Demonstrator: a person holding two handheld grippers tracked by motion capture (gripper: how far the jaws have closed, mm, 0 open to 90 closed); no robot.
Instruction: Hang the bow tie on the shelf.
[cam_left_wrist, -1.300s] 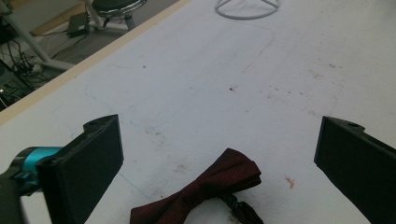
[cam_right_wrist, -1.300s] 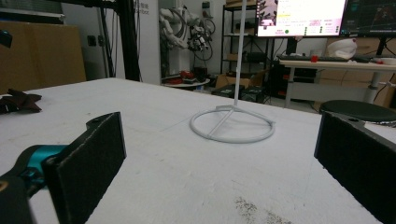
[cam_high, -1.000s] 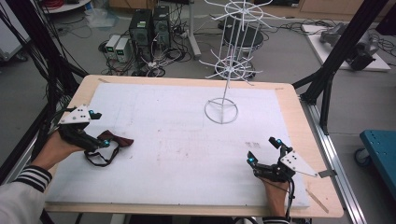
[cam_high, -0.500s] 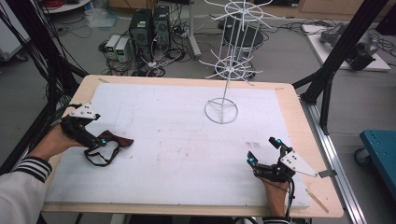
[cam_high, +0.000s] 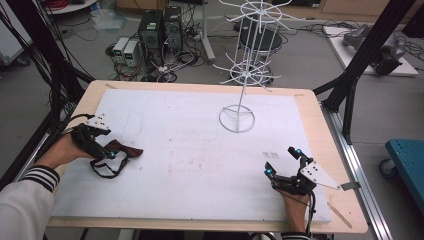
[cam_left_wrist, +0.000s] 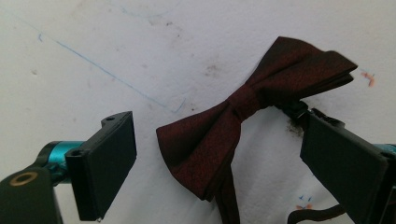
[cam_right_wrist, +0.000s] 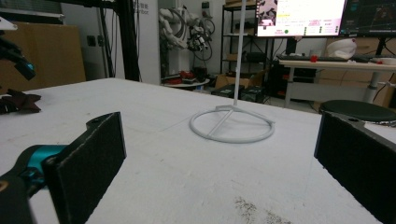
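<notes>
Bow tie (cam_left_wrist: 243, 126), dark red, lies flat on the white desk (cam_high: 200, 150) near its left edge, its black strap (cam_high: 107, 170) looped out toward the near edge. Left tongs (cam_high: 111, 155) are down over it with jaws spread, one on either side of the bow; the jaws have just been closing a little, the tie between them, and the pads do not yet press on the cloth. One jaw stands just beside the black clasp at the tie's far wing. Right tongs (cam_high: 284, 161) sit near the near right corner of the desk, jaws spread wide, holding nothing. White wire stand (cam_high: 237, 118) rises from its ring base toward the far edge, well apart from both.
</notes>
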